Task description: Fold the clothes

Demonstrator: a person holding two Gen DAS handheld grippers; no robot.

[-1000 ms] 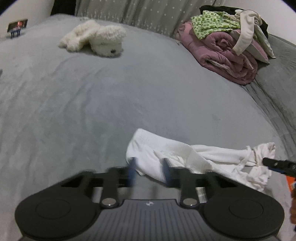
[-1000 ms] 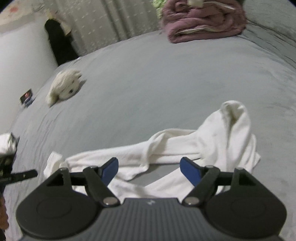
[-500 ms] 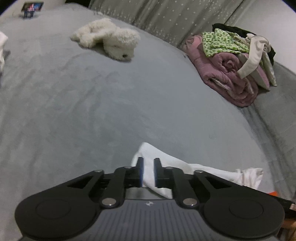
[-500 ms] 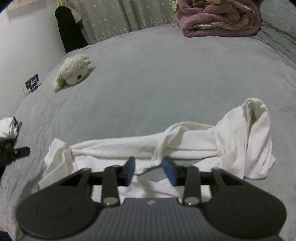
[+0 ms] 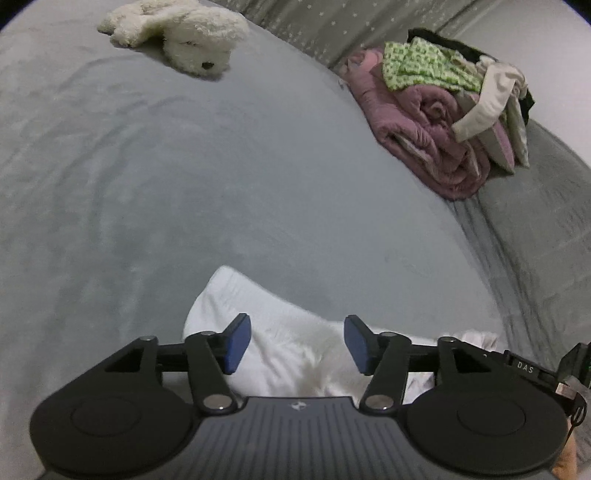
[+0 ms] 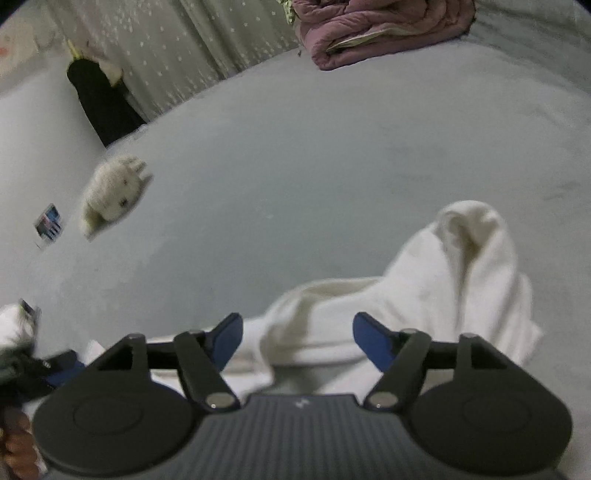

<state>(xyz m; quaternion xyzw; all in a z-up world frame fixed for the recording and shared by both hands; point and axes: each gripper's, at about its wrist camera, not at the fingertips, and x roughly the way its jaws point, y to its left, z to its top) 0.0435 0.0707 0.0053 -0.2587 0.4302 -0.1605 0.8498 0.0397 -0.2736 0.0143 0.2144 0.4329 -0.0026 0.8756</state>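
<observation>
Both tongs are hanging spread wide over the bed (image 5: 155, 192), gripping nothing. Left tongs (image 5: 297, 341) are hovering above one end of the white garment (image 5: 280, 332), which is lying rumpled just under and beyond their tips. Right tongs (image 6: 297, 338) are poised over its other, bunched end (image 6: 443, 280). Farther off, a plush toy (image 5: 184, 33) and a heap of bedding and clothes (image 5: 436, 122) are sitting well beyond.

Left gripper (image 5: 296, 343): jaws spread, over white garment (image 5: 280, 332). Plush toy (image 5: 184, 33) well beyond garment.
</observation>
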